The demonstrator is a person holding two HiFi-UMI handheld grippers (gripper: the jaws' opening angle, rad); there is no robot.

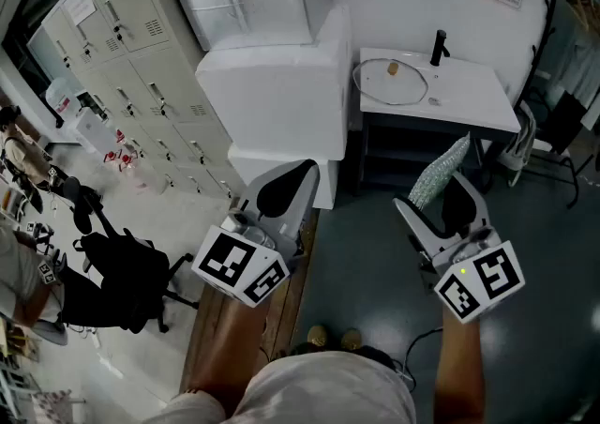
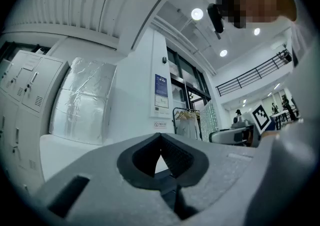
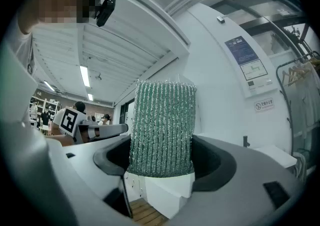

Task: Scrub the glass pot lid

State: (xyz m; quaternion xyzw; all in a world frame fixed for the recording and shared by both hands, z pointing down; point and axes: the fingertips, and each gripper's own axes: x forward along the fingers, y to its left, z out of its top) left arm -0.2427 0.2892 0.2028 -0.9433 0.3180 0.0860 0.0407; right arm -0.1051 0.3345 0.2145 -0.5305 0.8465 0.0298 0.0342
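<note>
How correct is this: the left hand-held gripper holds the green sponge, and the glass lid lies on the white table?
Wrong gripper: the right hand-held gripper holds the green sponge, as the right gripper view shows; the left hand-held gripper is shut, empty. The glass lid does lie on the white table.

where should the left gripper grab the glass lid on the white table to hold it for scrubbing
Probably the small knob at the middle of the glass lid, coming down from above. The lid seems to lie flat on the white table, so its thin rim leaves no gap; the knob is the only raised part. The left gripper is shut, so open it first.
</note>
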